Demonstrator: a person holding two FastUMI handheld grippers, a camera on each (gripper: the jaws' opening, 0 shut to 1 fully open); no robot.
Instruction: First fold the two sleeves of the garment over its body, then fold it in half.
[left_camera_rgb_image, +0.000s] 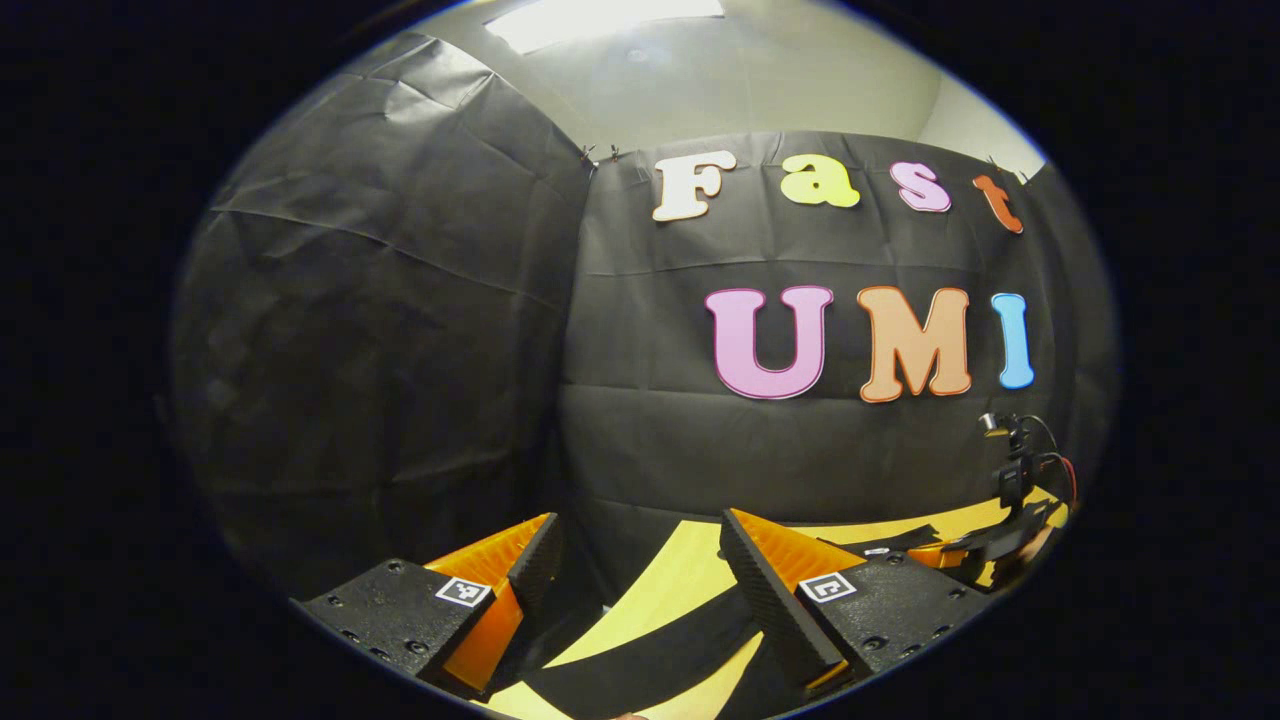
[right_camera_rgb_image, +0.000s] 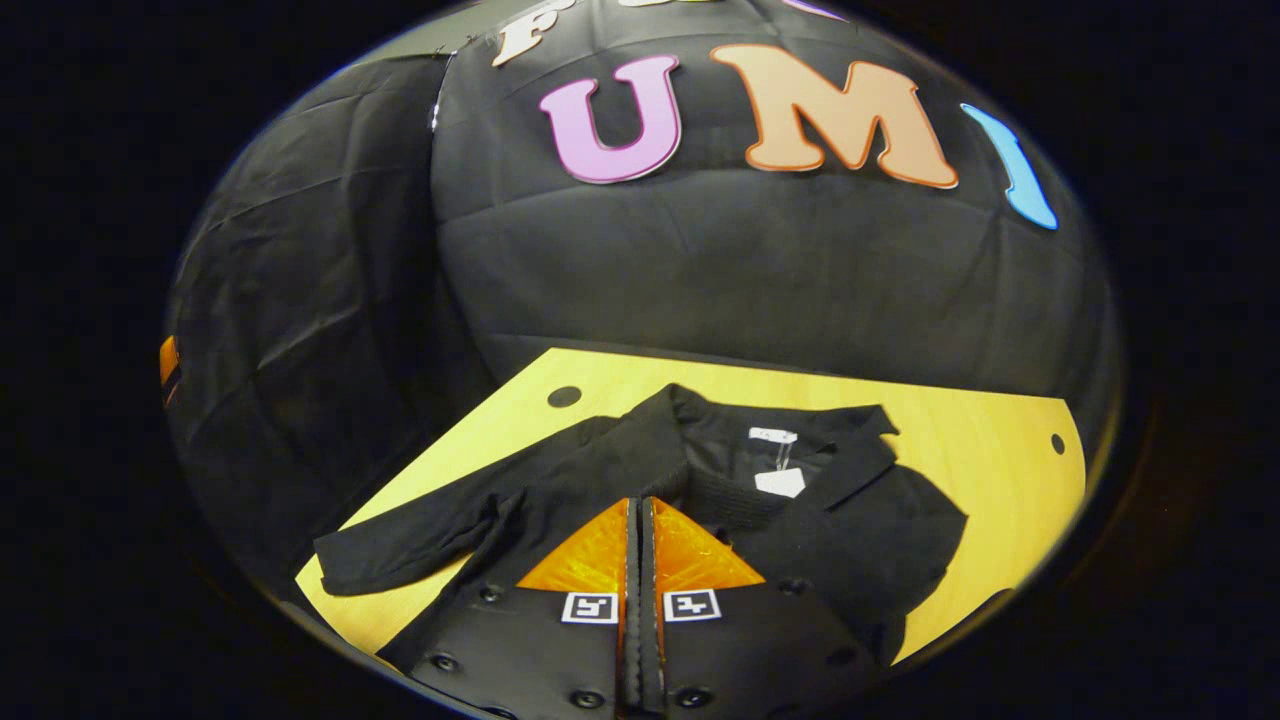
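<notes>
Black garment (right_camera_rgb_image: 700, 480) lies spread on the yellow tabletop (right_camera_rgb_image: 980, 420).
Right gripper (right_camera_rgb_image: 640, 520) fingers closed together above it; left gripper (left_camera_rgb_image: 640, 560) fingers wide, sleeve (right_camera_rgb_image: 420, 550) at 8 o'clock.

Recording booth: black cloth walls (right_camera_rgb_image: 760, 270) w/ wooden table (right_camera_rgb_image: 980, 440) (ceiling light (left_camera_rgb_image: 600, 20)).
</notes>
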